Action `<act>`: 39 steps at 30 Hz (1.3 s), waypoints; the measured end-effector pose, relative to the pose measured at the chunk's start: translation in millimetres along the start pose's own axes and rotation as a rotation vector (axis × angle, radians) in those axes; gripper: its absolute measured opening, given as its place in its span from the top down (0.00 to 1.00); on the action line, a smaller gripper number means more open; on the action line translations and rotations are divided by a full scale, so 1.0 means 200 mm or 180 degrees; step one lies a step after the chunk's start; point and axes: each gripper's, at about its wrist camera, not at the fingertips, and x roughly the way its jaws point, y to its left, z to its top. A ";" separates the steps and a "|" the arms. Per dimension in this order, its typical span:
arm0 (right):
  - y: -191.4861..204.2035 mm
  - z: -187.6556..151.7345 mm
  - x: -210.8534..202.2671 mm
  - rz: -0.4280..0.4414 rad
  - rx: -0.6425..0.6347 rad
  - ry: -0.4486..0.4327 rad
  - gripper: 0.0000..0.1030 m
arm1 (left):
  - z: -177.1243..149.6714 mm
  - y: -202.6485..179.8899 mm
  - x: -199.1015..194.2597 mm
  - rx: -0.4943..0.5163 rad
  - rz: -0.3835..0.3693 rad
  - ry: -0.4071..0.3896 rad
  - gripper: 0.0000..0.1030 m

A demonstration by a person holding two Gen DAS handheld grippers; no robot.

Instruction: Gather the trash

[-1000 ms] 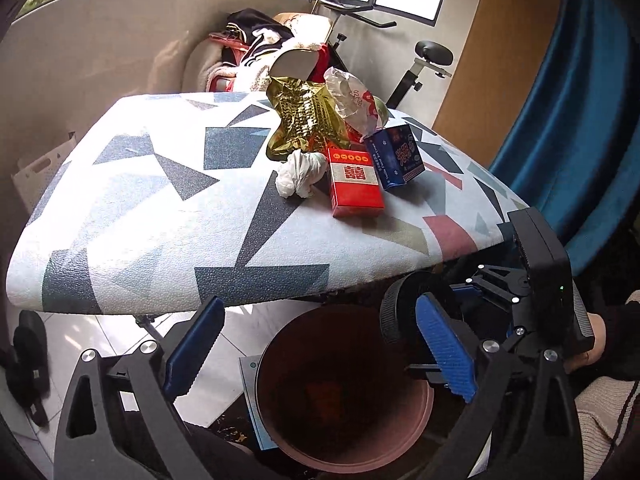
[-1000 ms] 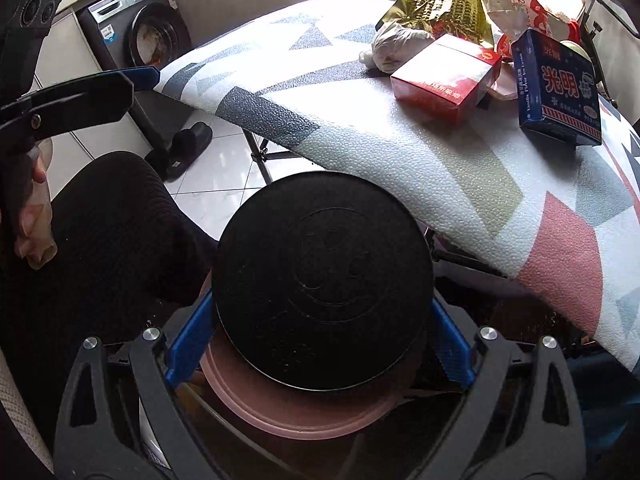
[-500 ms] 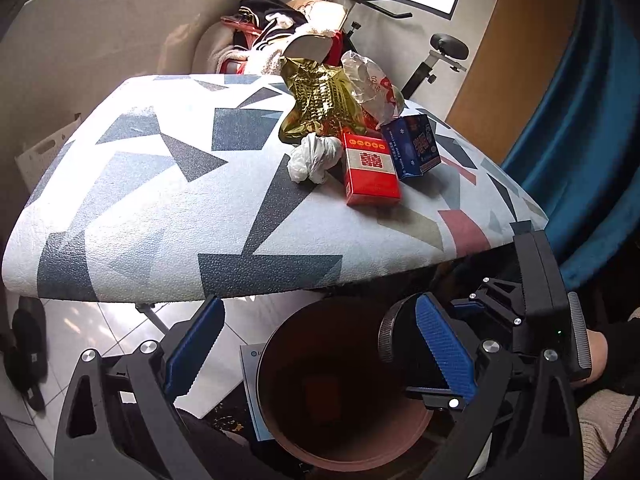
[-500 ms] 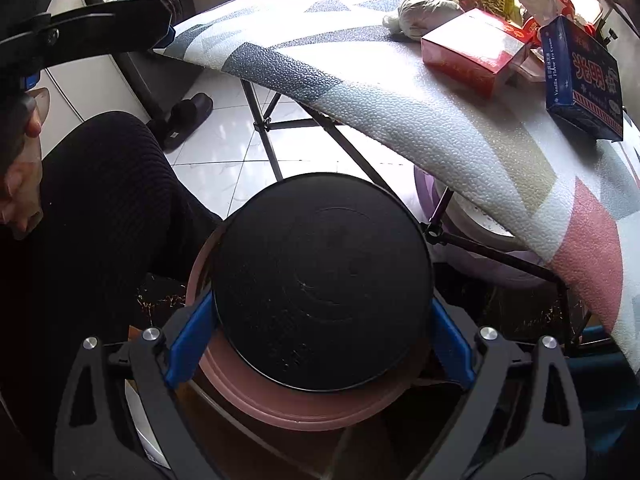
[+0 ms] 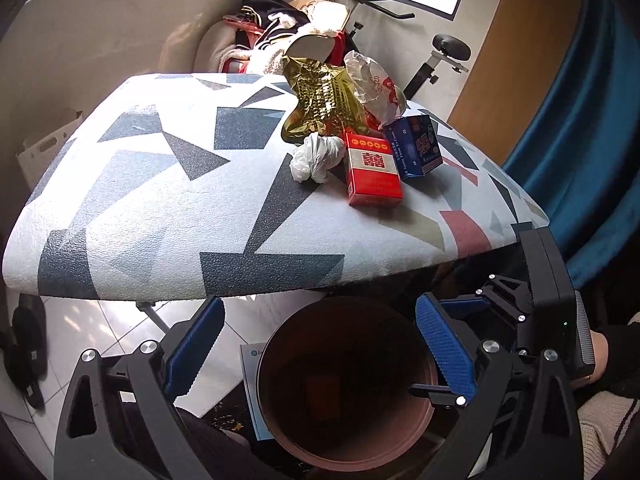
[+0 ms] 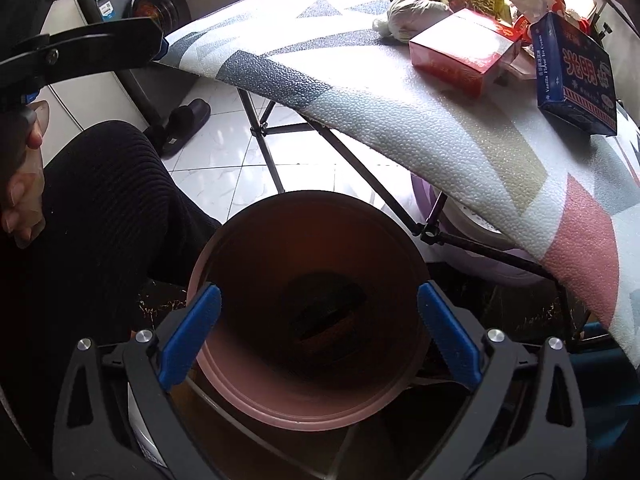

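Observation:
A brown round bin [image 5: 344, 384] stands on the floor below the table's near edge; it also shows in the right wrist view [image 6: 308, 304], with a black round object [image 6: 324, 312] lying inside. My right gripper [image 6: 318, 340] is open and empty above the bin. My left gripper [image 5: 320, 350] is open and empty over the bin. On the patterned table [image 5: 160, 200] lie a red box [image 5: 372, 168], a blue box [image 5: 418, 146], a white crumpled wad [image 5: 314, 158], a gold foil wrapper [image 5: 324, 100] and a clear plastic bag [image 5: 374, 88].
Folding table legs [image 6: 268, 140] stand beside the bin. A washing machine [image 6: 140, 4] and a slipper [image 6: 180, 120] are at the left. Blue curtain [image 5: 580, 140] hangs at the right. An exercise bike [image 5: 436, 56] and piled clothes [image 5: 280, 36] are behind the table.
My right gripper opened and let go of the black round object, which dropped into the bin. The left gripper rose slightly.

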 end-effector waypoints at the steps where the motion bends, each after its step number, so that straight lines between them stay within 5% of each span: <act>1: -0.01 0.00 -0.01 -0.0008 0.0015 -0.0013 0.06 | 0.00 0.00 0.00 -0.0001 0.0000 0.0001 0.09; 18: -0.14 0.00 -0.13 -0.0254 0.0373 -0.0240 0.05 | 0.00 0.00 0.00 -0.0005 0.0053 -0.0020 0.09; 24: -0.26 0.02 -0.30 -0.0507 0.0595 -0.0614 0.05 | 0.04 -0.01 -0.02 0.0020 0.0120 -0.0064 0.09; 31: -0.51 0.07 -0.45 -0.0499 0.0981 -0.0979 0.05 | 0.13 -0.04 0.00 0.0013 0.0057 -0.0106 0.09; 39: -0.74 0.25 -0.44 -0.0818 0.0971 -0.1036 0.05 | 0.27 -0.05 0.07 -0.0025 0.0058 -0.0119 0.09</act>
